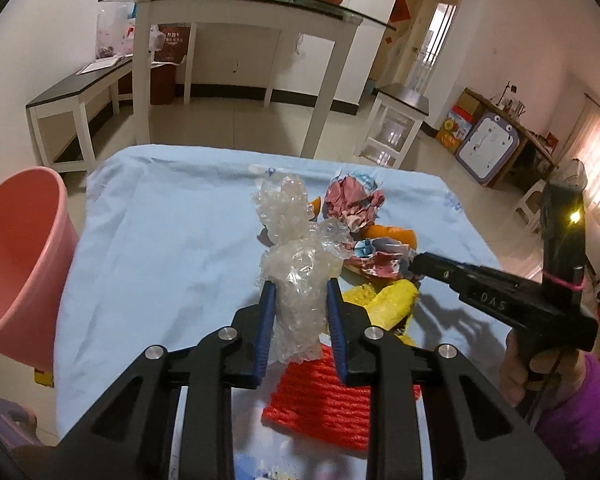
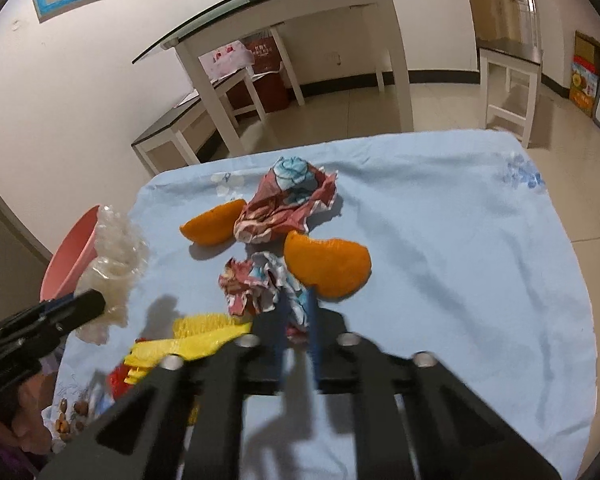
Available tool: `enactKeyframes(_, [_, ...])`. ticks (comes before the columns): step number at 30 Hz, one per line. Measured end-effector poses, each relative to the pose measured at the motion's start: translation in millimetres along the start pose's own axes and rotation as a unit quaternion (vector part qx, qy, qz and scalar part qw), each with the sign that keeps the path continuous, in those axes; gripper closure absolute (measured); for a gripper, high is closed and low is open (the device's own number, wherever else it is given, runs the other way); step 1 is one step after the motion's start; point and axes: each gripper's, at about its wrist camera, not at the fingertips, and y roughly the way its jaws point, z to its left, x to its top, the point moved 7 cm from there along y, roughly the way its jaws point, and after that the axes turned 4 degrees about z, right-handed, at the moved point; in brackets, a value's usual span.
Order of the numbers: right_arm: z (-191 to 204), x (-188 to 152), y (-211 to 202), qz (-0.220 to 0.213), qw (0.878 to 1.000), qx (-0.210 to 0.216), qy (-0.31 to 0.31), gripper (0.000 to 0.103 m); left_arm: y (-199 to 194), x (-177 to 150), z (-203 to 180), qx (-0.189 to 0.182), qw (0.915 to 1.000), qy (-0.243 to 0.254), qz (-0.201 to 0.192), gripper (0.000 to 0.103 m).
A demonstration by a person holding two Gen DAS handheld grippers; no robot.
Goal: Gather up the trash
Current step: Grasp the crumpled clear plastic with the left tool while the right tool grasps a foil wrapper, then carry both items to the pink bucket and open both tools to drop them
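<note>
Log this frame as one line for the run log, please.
phase: pickup | left gripper: shut on bubble wrap, lifted | right gripper: closing on crumpled wrapper | pink bin: left of table | orange peels: on cloth

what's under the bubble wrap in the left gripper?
The left gripper holds the bubble wrap raised. Below its lower end lies the red foam net, with the yellow foam net beside. The wrap hides part of the blue cloth behind it.
</note>
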Motion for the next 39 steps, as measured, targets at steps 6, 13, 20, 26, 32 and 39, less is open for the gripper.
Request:
enactKeyframes(6, [2.1, 1.8, -37.6, -0.044, 0.999, 0.006, 0.007, 0.101, -13.5, -1.5, -2.2, -0.009, 0.9999, -0.004, -0.012, 0.078])
enactKeyframes(13, [20.7, 10.5, -78.6, -0.093, 0.995, 0.028, 0.009, 0.101, -36.7, -3.2, 5.0, -0.011, 0.9991, -0.012, -0.039, 0.078])
enactKeyframes(20, [65.0, 15.9, -87.0, -0.099, 0.993, 0.065, -0.012, 0.101, -58.4, -11.0, 22.0, -0.003, 0.9975, -0.032, -0.063, 0.078])
enactKeyframes(26, [115.3, 25.0, -72.5, -0.087, 0.99, 0.109, -0.027, 0.101, -84.3, -16.0, 51.7, 0.02, 0.9944, -0.057, -0.087, 0.078])
enactKeyframes(32, [194.6, 38.7, -39.4, -0.051, 0.984, 0.161, -0.055, 0.101, -119.0, -18.1, 106.0, 0.06, 0.9855, -0.101, -0.122, 0.078])
enactKeyframes(39, [281.8, 42.8, -0.4, -0.023, 0.976, 0.193, -0.101, 0.101, -144.9, -20.2, 173.2, 0.11, 0.971, -0.154, -0.146, 0.078])
